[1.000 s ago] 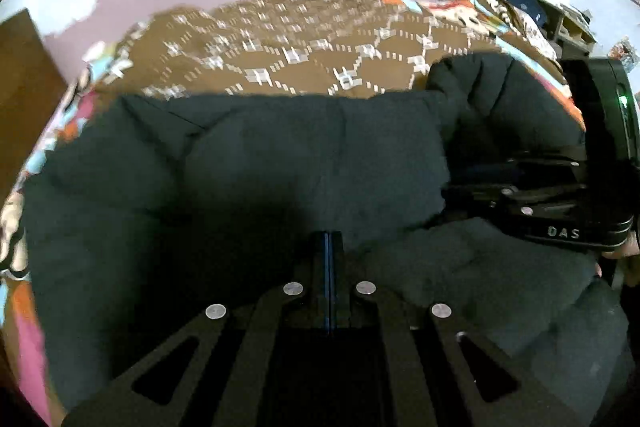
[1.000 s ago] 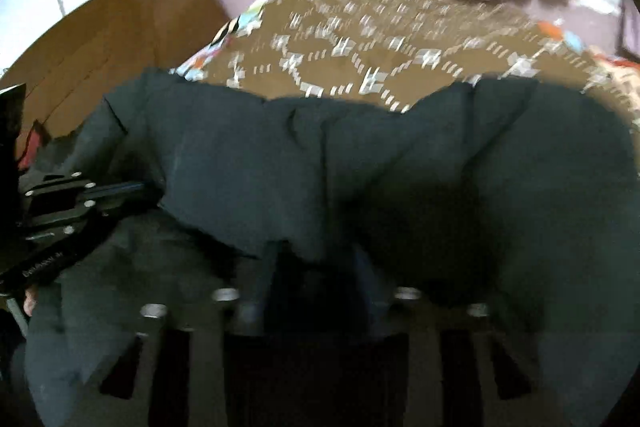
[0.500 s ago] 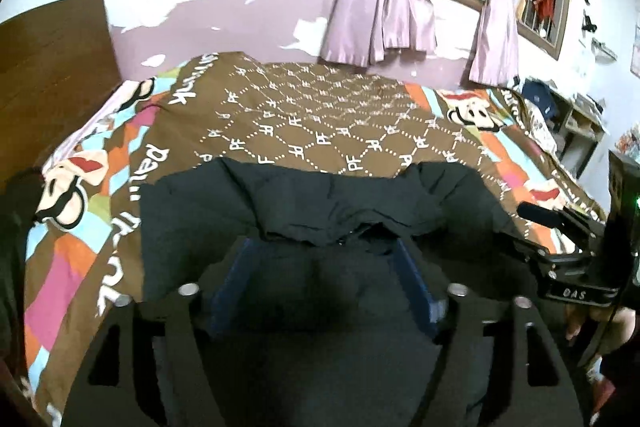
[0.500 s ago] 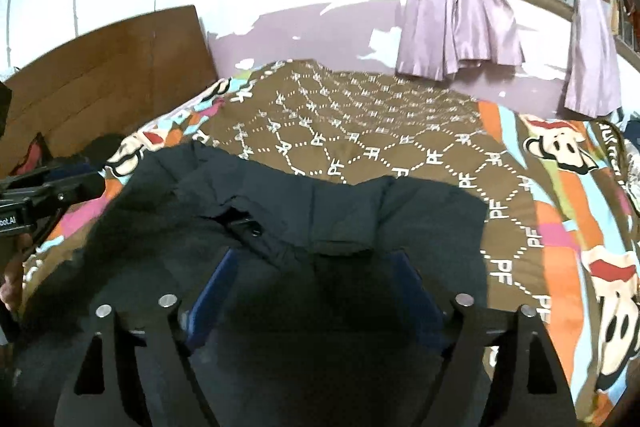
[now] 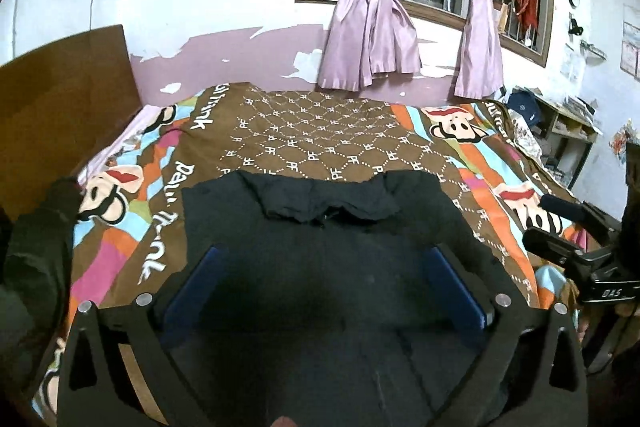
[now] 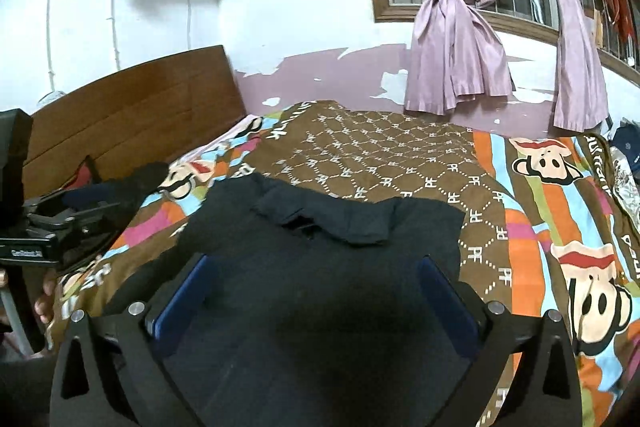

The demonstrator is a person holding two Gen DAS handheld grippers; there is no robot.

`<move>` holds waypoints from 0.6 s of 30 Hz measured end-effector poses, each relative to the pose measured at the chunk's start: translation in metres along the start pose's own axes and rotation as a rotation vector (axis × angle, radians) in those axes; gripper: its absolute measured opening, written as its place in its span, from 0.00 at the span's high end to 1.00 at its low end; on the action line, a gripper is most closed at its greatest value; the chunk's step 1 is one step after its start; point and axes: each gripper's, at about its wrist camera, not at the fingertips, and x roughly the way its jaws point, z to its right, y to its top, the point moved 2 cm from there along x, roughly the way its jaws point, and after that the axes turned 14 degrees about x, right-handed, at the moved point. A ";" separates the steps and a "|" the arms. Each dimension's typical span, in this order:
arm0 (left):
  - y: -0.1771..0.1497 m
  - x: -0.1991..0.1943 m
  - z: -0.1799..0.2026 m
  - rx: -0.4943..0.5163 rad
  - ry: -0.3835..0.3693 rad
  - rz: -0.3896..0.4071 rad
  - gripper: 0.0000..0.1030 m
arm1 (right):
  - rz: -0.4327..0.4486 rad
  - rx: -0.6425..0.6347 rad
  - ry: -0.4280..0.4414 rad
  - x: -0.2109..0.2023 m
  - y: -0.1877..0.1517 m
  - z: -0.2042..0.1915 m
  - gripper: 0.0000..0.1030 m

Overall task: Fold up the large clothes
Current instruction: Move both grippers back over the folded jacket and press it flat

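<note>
Both grippers hung wide apart, empty: left gripper (image 5: 326,291), right gripper (image 6: 316,293). Dark shirt (image 5: 328,243) lay flat on bedspread (image 5: 320,131), collar at 12 o'clock.

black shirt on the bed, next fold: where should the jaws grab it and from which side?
Probably the black shirt by its far shoulder corners either side of the collar: those edges lie free on the bedspread. Bring the left gripper and right gripper, both open, in from the outer sides, low and flat.

Dim indoor light, strong fisheye bending and dark corners, black garment (image 5: 328,267) perhaps underexposed, folds barely readable
</note>
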 end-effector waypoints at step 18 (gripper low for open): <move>-0.080 -0.111 0.045 0.025 0.023 0.065 0.02 | 0.009 -0.065 0.038 -0.093 -0.086 -0.033 0.00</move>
